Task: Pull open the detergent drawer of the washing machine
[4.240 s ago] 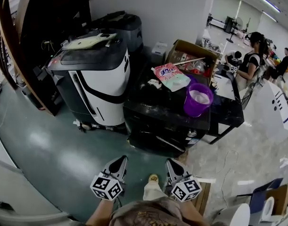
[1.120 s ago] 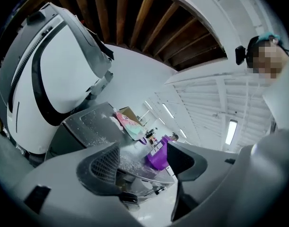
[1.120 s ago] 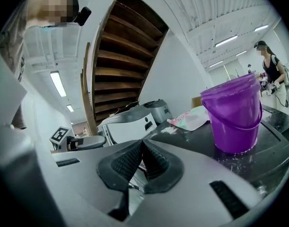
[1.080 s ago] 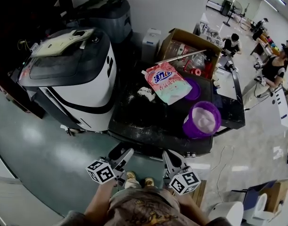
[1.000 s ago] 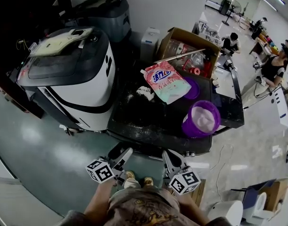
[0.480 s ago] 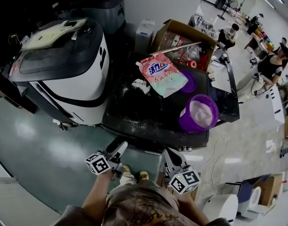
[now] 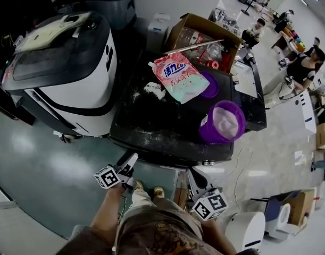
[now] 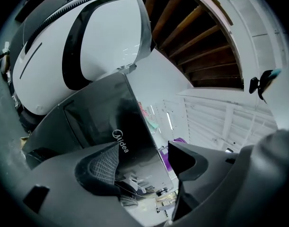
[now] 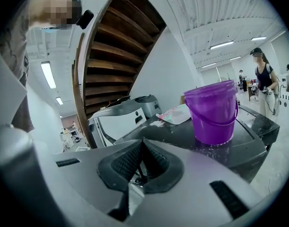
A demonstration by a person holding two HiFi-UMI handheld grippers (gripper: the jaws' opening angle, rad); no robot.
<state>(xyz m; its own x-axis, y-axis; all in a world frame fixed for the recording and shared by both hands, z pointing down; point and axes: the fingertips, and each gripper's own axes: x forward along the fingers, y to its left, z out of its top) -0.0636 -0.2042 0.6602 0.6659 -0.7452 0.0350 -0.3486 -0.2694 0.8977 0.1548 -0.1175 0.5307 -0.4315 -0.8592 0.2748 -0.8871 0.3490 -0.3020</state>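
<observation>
The black Midea washing machine (image 7: pixel 167 126) stands in front of me, seen from above in the head view, with only a thin strip of its front showing. My left gripper (image 7: pixel 129 162) is close to the machine's front left corner. In the left gripper view my left gripper (image 8: pixel 144 162) is open, and the machine's dark front (image 8: pixel 99 122) with a recessed panel fills the gap between its jaws without touching them. I cannot pick out the drawer for sure. My right gripper (image 7: pixel 196 178) hangs lower at the front right. Its pads (image 9: pixel 127 161) are pressed together, so it is shut on nothing.
A purple bucket (image 7: pixel 222 122) and a pink detergent pouch (image 7: pixel 179 77) rest on the machine's top, which is dusted with white powder. A white and black machine (image 7: pixel 66 62) stands close on the left. An open cardboard box (image 7: pixel 205 39) is behind. People work at tables far right.
I have stepped closer to the black machine over these frames. The left gripper has moved forward to its front left corner. The right gripper has stayed low near my body.
</observation>
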